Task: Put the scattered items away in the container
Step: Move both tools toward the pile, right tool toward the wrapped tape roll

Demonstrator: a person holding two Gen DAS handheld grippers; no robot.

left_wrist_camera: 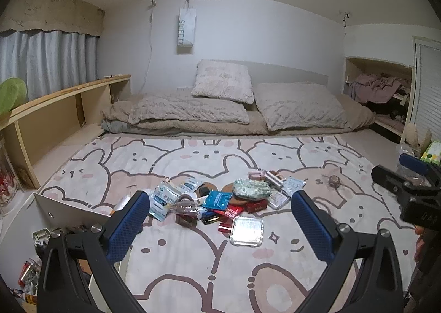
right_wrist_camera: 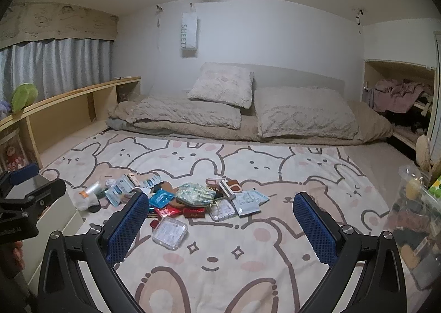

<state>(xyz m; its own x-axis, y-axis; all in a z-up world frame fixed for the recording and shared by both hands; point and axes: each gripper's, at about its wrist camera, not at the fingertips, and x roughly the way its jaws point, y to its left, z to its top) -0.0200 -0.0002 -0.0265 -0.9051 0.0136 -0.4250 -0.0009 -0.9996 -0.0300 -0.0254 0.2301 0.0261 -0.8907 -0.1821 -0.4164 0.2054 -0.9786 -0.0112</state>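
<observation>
both the left gripper (left_wrist_camera: 220, 202) and right gripper (right_wrist_camera: 220, 204) hover with blue-padded jaws spread wide and empty above the bunny-print blanket (left_wrist_camera: 193, 263), where the scattered items (left_wrist_camera: 220, 200) lie heaped mid-bed, a clear square case (right_wrist_camera: 168, 233) nearest, beside the white container (left_wrist_camera: 69, 208) at the left.

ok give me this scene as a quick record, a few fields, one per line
setting: bedroom, bunny-print blanket over a bed
left gripper: open, holding nothing, above the blanket
right gripper: open, holding nothing
pile of small items: scattered mid-blanket, sachets, small boxes, a green patterned pouch
clear square case: nearest edge of the pile
white container: left of the pile, at the blanket's edge
tidied so far: cannot tell
</observation>
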